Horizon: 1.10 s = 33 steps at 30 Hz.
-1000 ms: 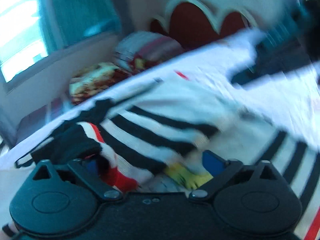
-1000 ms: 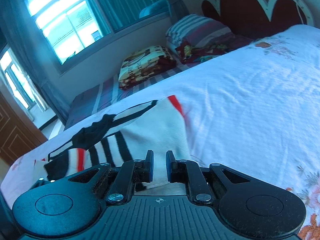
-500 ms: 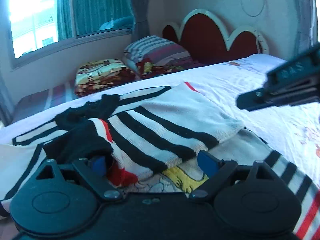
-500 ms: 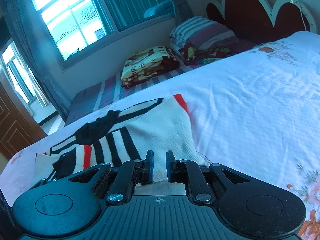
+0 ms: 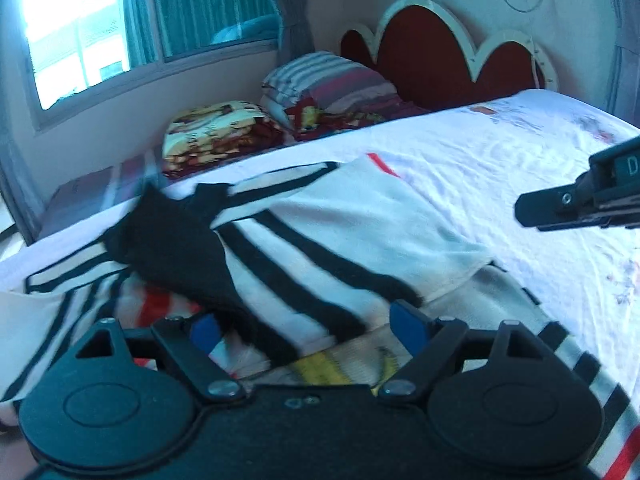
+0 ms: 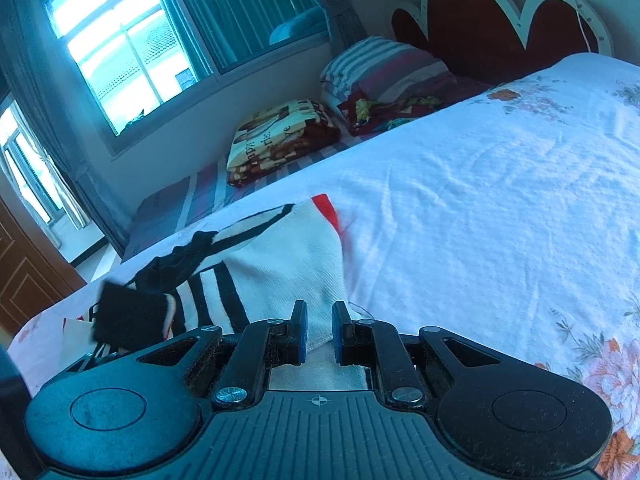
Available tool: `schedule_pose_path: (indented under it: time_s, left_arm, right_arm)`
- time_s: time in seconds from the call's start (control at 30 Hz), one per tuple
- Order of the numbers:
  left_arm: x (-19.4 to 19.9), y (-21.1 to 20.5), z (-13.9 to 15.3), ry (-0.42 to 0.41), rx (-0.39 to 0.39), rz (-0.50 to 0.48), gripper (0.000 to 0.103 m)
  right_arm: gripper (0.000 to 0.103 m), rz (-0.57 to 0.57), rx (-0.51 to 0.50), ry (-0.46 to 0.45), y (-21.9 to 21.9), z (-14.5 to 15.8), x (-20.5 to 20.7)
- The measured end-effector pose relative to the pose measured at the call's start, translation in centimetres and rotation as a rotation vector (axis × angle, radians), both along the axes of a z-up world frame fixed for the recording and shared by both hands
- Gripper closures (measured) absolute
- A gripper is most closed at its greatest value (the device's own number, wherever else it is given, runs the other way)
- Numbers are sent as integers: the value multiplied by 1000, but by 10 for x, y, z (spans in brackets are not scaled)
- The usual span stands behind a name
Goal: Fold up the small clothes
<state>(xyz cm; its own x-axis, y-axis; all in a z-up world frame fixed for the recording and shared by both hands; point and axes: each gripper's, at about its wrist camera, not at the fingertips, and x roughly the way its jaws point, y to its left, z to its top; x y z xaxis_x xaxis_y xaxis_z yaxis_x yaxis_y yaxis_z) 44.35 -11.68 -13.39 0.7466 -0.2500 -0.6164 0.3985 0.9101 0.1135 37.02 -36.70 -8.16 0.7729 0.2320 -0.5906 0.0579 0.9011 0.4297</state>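
Left wrist view: striped sweater (image 5: 328, 240) spread on the bed (image 5: 500, 184), one side already folded over the body. Left gripper (image 5: 308, 326) low over the near fold, fingers (image 5: 408, 322) apart and closing with knit between them, not yet pressing. Right wrist view: right gripper (image 6: 320, 330) nearly shut, fingers (image 6: 298, 330) probably pinching the sweater's white edge, though contact is hard to confirm. Next: seize the near fold, then carry it across.

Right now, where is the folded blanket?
In the right wrist view the folded blanket lies at the far left of the bed under the window, beside the striped pillow at the headboard.
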Motion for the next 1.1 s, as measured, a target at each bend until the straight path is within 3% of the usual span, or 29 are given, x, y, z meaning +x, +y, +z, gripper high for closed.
schedule_pose_path:
  time_s: [0.13, 0.23, 0.37, 0.63, 0.67, 0.7, 0.73, 0.77, 0.83, 0.9, 0.97, 1.07, 1.1]
  left_arm:
    - [-4, -11, 0, -4, -21, -60, 19]
    - [-12, 1, 5, -31, -35, -19, 19]
    - [-15, 59, 11, -32, -59, 167, 20]
    - [-40, 196, 23, -71, -21, 488, 20]
    - [-43, 208, 24, -61, -30, 515, 20]
    - [-47, 223, 22, -48, -40, 545, 20]
    - [-49, 232, 20, -37, -45, 557, 20]
    - [-48, 239, 17, -25, -45, 565, 20]
    - [-44, 244, 12, -13, -46, 555, 23]
    - [-36, 245, 7, -4, -42, 543, 25]
    - [-26, 245, 1, 17, -41, 532, 35]
    - [-22, 254, -4, 21, -64, 513, 42]
    - [-23, 255, -3, 15, -67, 505, 43]
  right_arm:
    - [91, 10, -3, 8, -1, 0, -1]
    - [91, 19, 5, 5, 0, 1, 0]
    - [91, 50, 40, 9, 13, -1, 8]
    - [90, 107, 81, 45, 56, -17, 26]
    - [74, 103, 91, 49, 59, -19, 27]
    - [33, 93, 103, 42, 61, -20, 27]
    - [19, 77, 105, 19, 64, -20, 25]
    - [17, 83, 103, -3, 67, -19, 24]
    - [18, 115, 120, -9, 73, -19, 25]
    - [28, 113, 118, 2, 77, -21, 28]
    - [29, 102, 129, 41, 80, -27, 34]
    - [32, 105, 160, 83, 81, -37, 43]
    - [44, 115, 156, 83, 83, -37, 45]
